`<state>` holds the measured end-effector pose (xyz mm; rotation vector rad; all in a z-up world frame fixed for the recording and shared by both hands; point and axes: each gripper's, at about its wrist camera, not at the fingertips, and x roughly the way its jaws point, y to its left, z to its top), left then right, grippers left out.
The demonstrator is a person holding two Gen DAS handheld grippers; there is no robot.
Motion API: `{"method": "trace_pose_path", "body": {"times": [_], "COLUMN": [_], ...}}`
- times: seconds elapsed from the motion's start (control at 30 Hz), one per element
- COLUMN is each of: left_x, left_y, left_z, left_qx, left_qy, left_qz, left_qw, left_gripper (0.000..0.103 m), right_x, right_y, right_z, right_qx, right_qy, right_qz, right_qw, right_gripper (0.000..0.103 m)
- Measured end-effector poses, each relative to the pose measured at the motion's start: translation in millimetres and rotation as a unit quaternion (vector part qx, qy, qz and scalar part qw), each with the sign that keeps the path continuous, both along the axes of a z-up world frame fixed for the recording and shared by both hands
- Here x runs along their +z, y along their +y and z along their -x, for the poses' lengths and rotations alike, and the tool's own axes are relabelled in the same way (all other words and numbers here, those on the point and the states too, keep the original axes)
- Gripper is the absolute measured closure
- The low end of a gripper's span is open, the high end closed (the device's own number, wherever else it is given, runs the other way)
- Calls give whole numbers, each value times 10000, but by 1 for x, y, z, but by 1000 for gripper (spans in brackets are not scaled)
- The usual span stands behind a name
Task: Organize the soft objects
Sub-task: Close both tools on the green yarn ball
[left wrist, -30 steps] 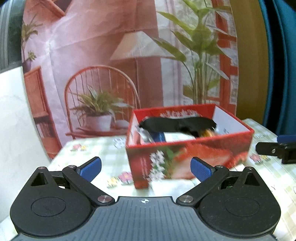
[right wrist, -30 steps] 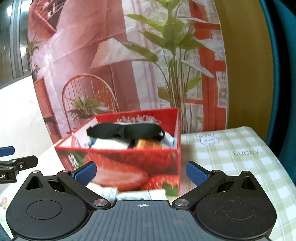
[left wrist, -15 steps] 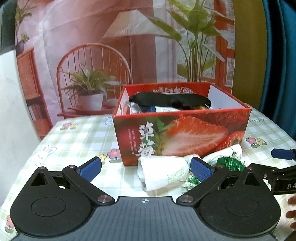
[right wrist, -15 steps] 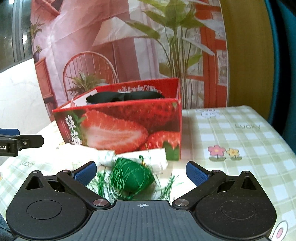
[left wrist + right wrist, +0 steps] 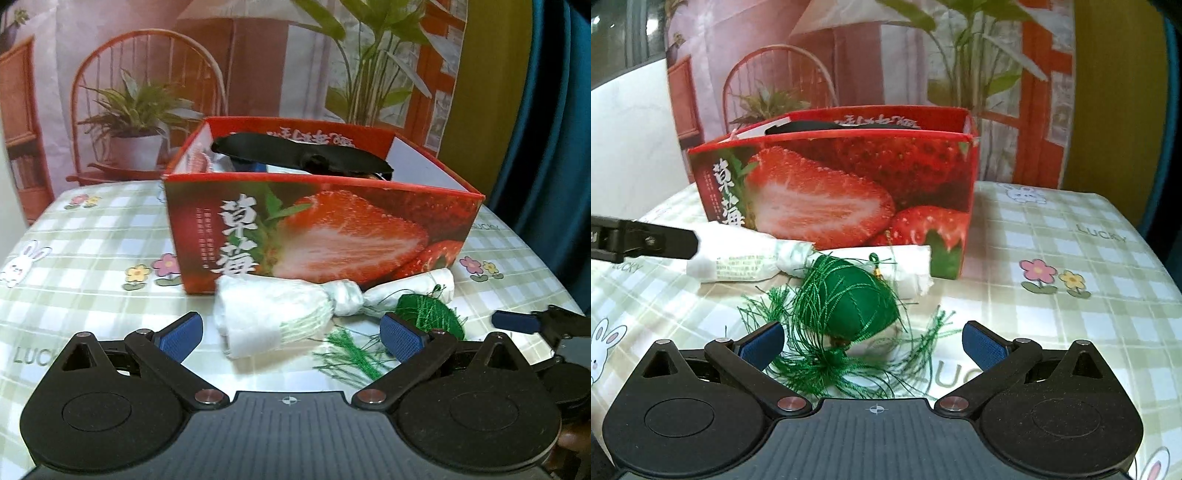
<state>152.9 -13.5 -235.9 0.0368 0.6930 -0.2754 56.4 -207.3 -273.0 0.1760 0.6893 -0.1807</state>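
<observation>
A red strawberry-printed box point(image 5: 332, 229) point(image 5: 849, 192) stands on the checked tablecloth, with a black eye mask point(image 5: 303, 157) lying across its contents. In front of it lies a knotted white plastic bag roll point(image 5: 280, 310) point(image 5: 746, 258). Beside that sits a green tasselled sachet point(image 5: 846, 299) point(image 5: 432, 317). My left gripper point(image 5: 291, 334) is open, its fingers on either side of the near end of the white roll. My right gripper point(image 5: 873, 339) is open around the green sachet's tassel, not touching it.
The tablecloth point(image 5: 1071, 266) has green checks with flowers, rabbits and "LUCKY" print. A printed backdrop point(image 5: 184, 74) of a chair, lamp and plants hangs behind the table. A blue curtain point(image 5: 554, 147) stands at the right. The table's right edge is close.
Both grippers have dropped from the level of the box's top to the tabletop and moved in: the white roll and green sachet now lie between their open fingers.
</observation>
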Motion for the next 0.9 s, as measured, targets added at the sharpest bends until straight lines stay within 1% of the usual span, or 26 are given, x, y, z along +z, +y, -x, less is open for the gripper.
{"method": "trace_pose_path", "body": {"times": [0.03, 0.1, 0.17, 0.2, 0.27, 0.37, 0.4, 0.47, 0.53, 0.63, 0.73, 0.9], "left_x": [-1, -4, -6, -7, -10, -17, -20, -26, -30, -33, -35, -38], "left_y": [-3, -9, -15, -17, -21, -24, -24, -25, -23, -19, -11, -5], "left_z": [-3, -7, -11, -12, -13, -9, -8, -6, -5, -4, -5, -5], "left_qx": [-38, -111, -202, -258, -407, -612, -650, -723, -761, -718, -622, -513], "left_qy": [26, 66, 114, 153, 240, 394, 448, 561, 650, 665, 708, 762], "left_qz": [13, 14, 39, 65, 158, 283, 315, 395, 438, 479, 632, 732], "left_qw": [10000, 9999, 9997, 9995, 9988, 9969, 9964, 9950, 9940, 9940, 9935, 9931], "left_gripper": [0, 0, 2, 3, 8, 13, 14, 19, 21, 24, 28, 28], "right_x": [0, -1, -2, -3, -6, -8, -9, -10, -10, -9, -8, -5], "right_y": [1, 2, 3, 4, 5, 9, 12, 16, 21, 30, 37, 45], "right_z": [-3, -9, -15, -18, -21, -21, -21, -20, -21, -22, -23, -22], "right_qx": [87, 234, 364, 418, 512, 651, 719, 831, 940, 1089, 1216, 1332], "right_qy": [8, 24, 78, 130, 218, 251, 255, 273, 275, 275, 277, 259], "right_qz": [9, 6, -5, -26, -140, -295, -341, -411, -463, -454, -454, -357], "right_qw": [10000, 9997, 9993, 9990, 9984, 9971, 9965, 9953, 9941, 9926, 9912, 9901], "right_gripper": [8, 12, 22, 25, 36, 47, 49, 57, 60, 61, 62, 62]}}
